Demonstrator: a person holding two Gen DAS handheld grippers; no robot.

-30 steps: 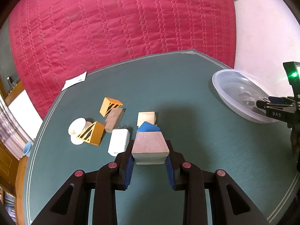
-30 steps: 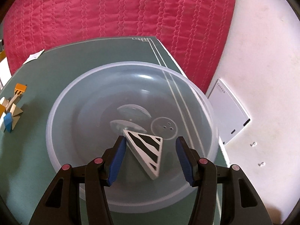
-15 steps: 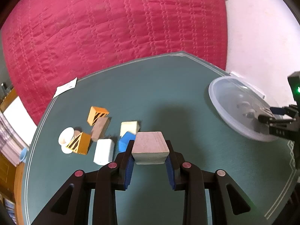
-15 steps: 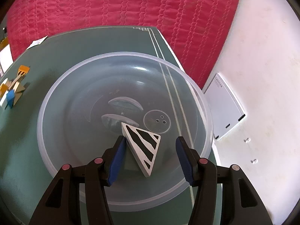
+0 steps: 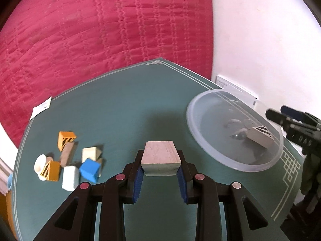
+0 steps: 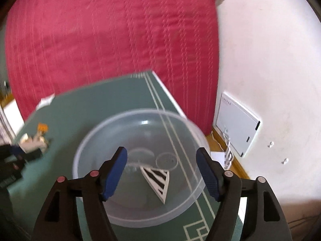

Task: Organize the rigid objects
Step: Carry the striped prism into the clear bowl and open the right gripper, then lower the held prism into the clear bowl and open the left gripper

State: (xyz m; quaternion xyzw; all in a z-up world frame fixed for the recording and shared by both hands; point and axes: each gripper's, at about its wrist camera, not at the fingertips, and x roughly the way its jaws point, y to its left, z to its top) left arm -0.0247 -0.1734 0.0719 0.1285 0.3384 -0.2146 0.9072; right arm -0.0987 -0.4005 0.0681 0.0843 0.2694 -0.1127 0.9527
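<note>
My left gripper point(image 5: 160, 167) is shut on a plain wooden block point(image 5: 160, 160) and holds it above the green table point(image 5: 124, 108). To its right stands a clear plastic bowl point(image 5: 202, 152). Inside the clear plastic bowl point(image 6: 90, 180) lies a white wedge with black stripes point(image 6: 157, 178); this striped wedge point(image 5: 260, 135) also shows in the left wrist view. My right gripper point(image 6: 161, 172) hangs above the bowl with its jaws opening and nothing pressed between them; the wedge rests free below. In the left wrist view the right gripper point(image 5: 289, 118) reaches in from the right.
A cluster of blocks sits at the table's left: two orange striped ones point(image 5: 65, 140), a blue one point(image 5: 89, 169), a white one point(image 5: 70, 177), a cream one point(image 5: 90, 153), a brown one point(image 5: 68, 155). A red quilted bed point(image 5: 100, 30) lies behind. A white box point(image 6: 236, 132) leans on the wall.
My right gripper has pulled back and up from the bowl and spread wider; the wedge stays in the bowl. My left gripper has carried the wooden block rightward, toward the bowl.
</note>
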